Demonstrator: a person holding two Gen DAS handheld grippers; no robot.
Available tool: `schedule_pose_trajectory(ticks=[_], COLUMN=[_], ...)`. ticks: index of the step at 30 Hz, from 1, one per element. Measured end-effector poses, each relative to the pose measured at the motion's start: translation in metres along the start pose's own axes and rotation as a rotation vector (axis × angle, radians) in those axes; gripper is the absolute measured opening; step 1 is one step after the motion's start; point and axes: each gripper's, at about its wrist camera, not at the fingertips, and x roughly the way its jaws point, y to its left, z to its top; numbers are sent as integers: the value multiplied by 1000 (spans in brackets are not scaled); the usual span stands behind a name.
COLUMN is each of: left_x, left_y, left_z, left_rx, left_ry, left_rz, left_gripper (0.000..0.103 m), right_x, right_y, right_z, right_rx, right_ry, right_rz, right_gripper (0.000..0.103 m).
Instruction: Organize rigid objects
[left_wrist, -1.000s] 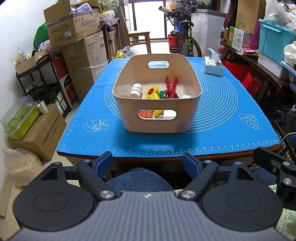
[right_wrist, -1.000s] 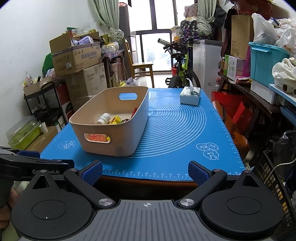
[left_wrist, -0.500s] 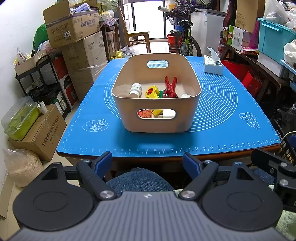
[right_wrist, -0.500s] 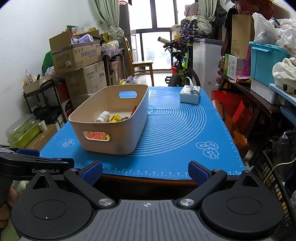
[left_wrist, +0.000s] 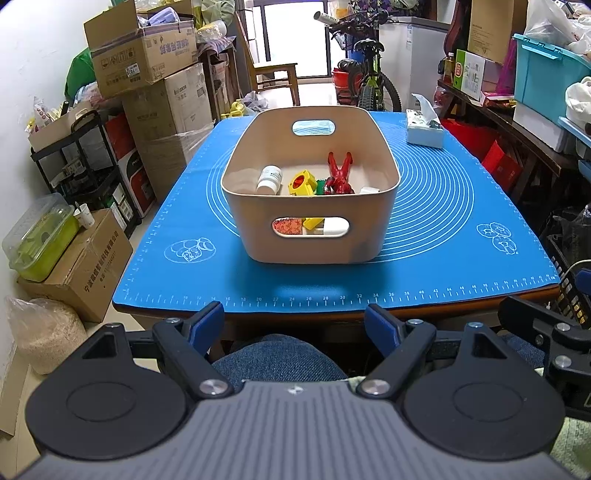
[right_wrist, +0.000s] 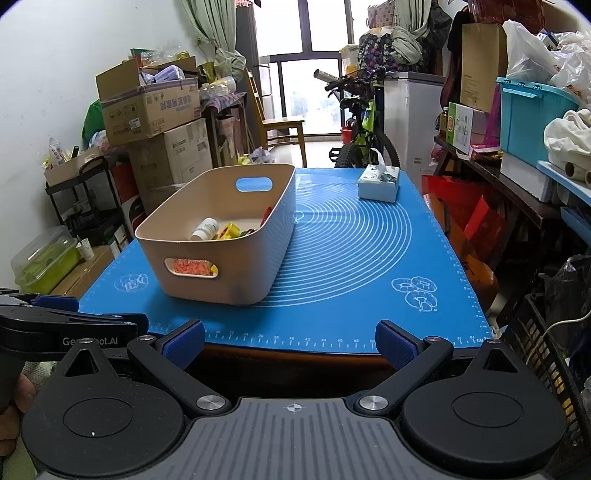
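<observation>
Blue mat (left_wrist: 461, 236) bears beige bin (left_wrist: 310, 236) lengthwise away; both tools (left_wrist: 295, 321) (right_wrist: 291, 341) gape empty.

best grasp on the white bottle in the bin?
Probably the white bottle body, from above. It lies on its side at the beige bin's left, cap toward the near wall, so fingers should straddle the body across its width. The yellow toy sits close on its right.

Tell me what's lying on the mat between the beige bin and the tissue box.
Nothing: in both wrist views only bare blue mat with white rings lies between the beige bin and the tissue box.
</observation>
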Motion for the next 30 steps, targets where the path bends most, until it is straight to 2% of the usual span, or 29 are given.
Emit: schedule_pose_trajectory(ticks=[30], left_x=[1], left_y=[-2], left_z=[0], left_rx=[3], left_ry=[2], left_rz=[1], left_gripper=[83], right_x=[4], right_y=[-1], right_z=[-2], right_rx=[7], right_ry=[10], right_rz=[1], right_gripper=[98])
